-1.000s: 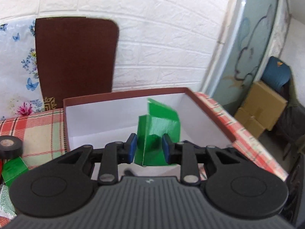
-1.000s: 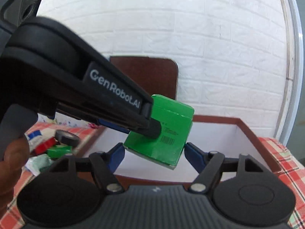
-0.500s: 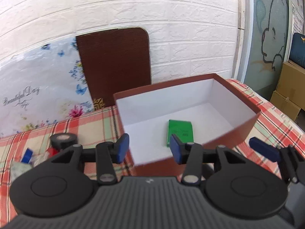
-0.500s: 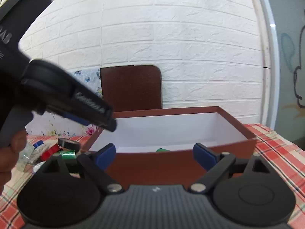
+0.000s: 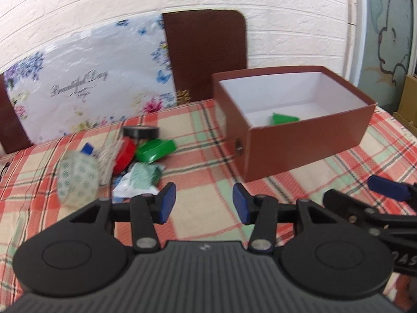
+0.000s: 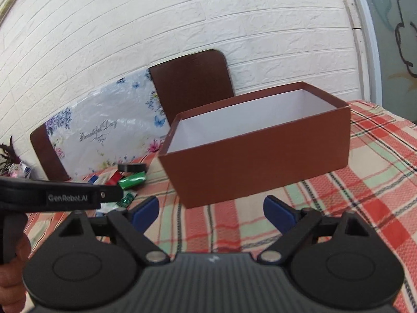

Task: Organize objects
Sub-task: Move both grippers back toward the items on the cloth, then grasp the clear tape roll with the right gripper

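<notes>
A brown box with a white inside (image 5: 302, 140) (image 6: 258, 167) stands on the checked tablecloth. A green box (image 5: 284, 118) lies inside it. To its left lies a pile: black tape roll (image 5: 140, 131) (image 6: 131, 167), red tape roll (image 5: 125, 155), green box (image 5: 155, 150) (image 6: 131, 180), patterned clear tape roll (image 5: 77, 180), green-and-white packet (image 5: 142, 180). My left gripper (image 5: 202, 203) is open and empty, above the cloth in front of the pile and box. My right gripper (image 6: 210, 208) is open and empty, in front of the box.
A brown chair back (image 5: 206, 52) (image 6: 192, 80) and a floral plastic sheet (image 5: 88, 78) (image 6: 104, 130) stand behind the table against the white brick wall. The left gripper's body (image 6: 60, 197) crosses the right wrist view at left. The right gripper's finger (image 5: 388, 190) shows at the left view's right edge.
The left gripper let go of the green box into the brown box, opened, and pulled back and left. The right gripper also drew back from the box, still open.
</notes>
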A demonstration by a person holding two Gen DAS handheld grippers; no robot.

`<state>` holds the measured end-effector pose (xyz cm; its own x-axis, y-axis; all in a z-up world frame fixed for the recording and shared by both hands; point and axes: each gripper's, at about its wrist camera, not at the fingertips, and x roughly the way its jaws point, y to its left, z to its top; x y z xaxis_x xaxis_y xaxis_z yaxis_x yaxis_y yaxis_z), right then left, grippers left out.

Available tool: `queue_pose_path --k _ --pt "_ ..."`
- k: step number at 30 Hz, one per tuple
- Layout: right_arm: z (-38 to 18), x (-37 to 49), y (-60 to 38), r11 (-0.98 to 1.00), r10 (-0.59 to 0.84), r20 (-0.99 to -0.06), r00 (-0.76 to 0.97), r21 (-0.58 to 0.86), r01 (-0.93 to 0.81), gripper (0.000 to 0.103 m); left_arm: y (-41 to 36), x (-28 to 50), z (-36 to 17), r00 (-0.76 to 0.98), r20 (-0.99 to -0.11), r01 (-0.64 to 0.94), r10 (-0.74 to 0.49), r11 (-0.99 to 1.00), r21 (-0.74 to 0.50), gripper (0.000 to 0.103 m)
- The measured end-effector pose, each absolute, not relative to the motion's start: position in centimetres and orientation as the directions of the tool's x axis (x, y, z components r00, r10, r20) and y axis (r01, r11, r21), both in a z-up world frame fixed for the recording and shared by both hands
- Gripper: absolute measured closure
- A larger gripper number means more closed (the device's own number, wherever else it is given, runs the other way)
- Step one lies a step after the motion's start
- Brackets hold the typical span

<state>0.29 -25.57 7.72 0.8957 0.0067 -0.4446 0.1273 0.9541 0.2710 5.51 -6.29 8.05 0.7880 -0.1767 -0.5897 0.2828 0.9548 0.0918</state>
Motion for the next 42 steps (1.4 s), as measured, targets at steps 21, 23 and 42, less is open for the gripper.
queue_pose_path --k 21,23,42 --pt "7.8 12.6 -7.9 0.961 0.274 -0.565 0.778 0.143 -0.235 0.032 19.7 7.6 -1.2 0.813 -0.550 -0.259 0.191 0.965 -0.047 0.049" --pt "8.5 15.3 -5.8 0.963 0.265 -0.549 0.792 0.118 -0.240 0.032 20.3 6.7 -0.8 0.859 -0.490 -0.238 0.149 0.963 -0.125 0.047" --pt "8.2 13.3 -10.1 0.964 0.260 -0.645 0.719 0.210 -0.161 0.088 21.1 6.9 -1.4 0.867 -0.491 -0.207 0.084 0.957 -0.201 0.046"
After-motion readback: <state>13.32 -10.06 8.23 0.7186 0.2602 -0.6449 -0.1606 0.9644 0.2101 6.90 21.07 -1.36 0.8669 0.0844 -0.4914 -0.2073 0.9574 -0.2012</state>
